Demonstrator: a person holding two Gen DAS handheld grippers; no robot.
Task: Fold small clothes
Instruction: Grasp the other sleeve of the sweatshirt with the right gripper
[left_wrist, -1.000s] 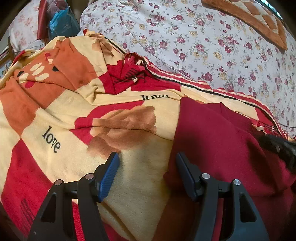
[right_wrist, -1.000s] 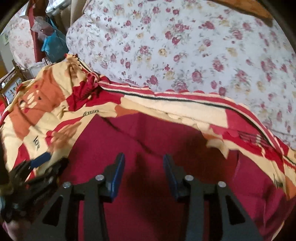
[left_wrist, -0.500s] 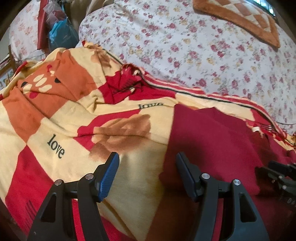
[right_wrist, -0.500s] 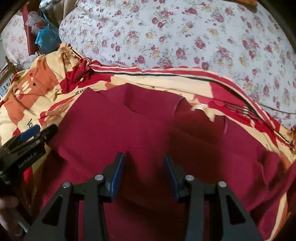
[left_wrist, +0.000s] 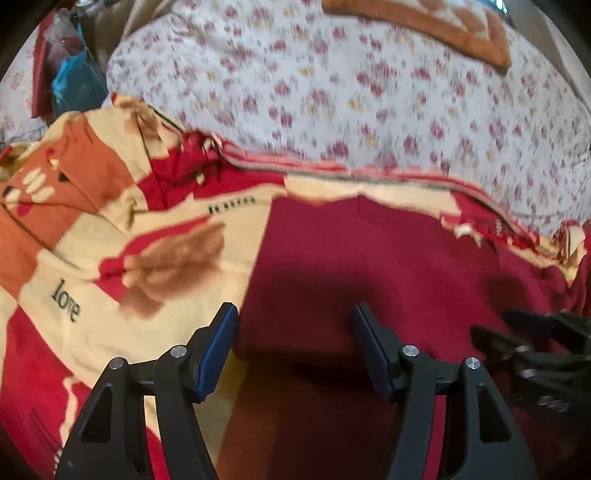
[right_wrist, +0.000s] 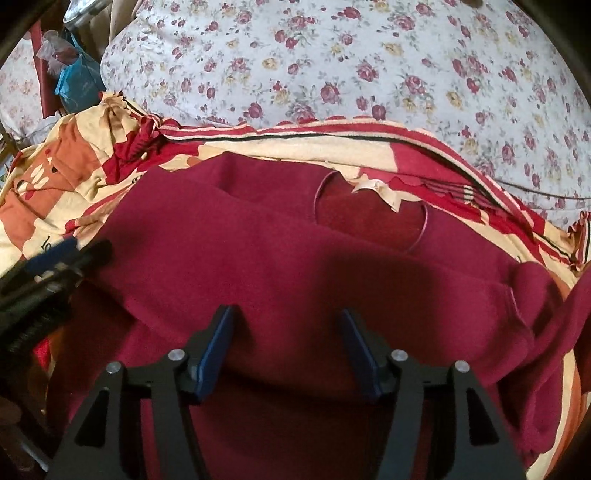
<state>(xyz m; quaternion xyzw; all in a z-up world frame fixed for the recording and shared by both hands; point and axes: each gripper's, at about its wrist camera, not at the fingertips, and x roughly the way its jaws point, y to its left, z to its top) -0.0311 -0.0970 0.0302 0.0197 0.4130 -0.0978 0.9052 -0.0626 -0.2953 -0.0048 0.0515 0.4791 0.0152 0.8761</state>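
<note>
Left wrist view, blurred: left gripper (left_wrist: 293, 325) poised over the left edge of a dark red garment (left_wrist: 388, 266), jaws apart at a middling width, nothing between the pads. Garment spread on a red, cream and orange blanket (left_wrist: 92, 258) printed with "love"; floral bedspread (left_wrist: 369, 92) beyond, an orange patterned mat (left_wrist: 424, 26) at the far edge. Blue bag (left_wrist: 74, 81) among clutter at far left. Right gripper (left_wrist: 532, 343) at the lower right, dark and smeared, over the same cloth; spread not readable from here. Right wrist view, sharper: jaws apart above the red cloth, just been opening, cloth lying under them but not pinched, pads clear of it. Garment lying neckline (right_wrist: 369, 218) away from the camera, a cream label (right_wrist: 380, 190) at the collar; a sleeve (right_wrist: 535, 314) bunched at the right, a diagonal ridge across the body from upper left toward the right. Left gripper visible at the left margin over the garment's left edge. Judged early in the fold: garment laid out and roughly flattened, no clean fold finished as far as can be seen. Left to do, probably: sleeves turned in, body folded over, wrinkles smoothed.
</note>
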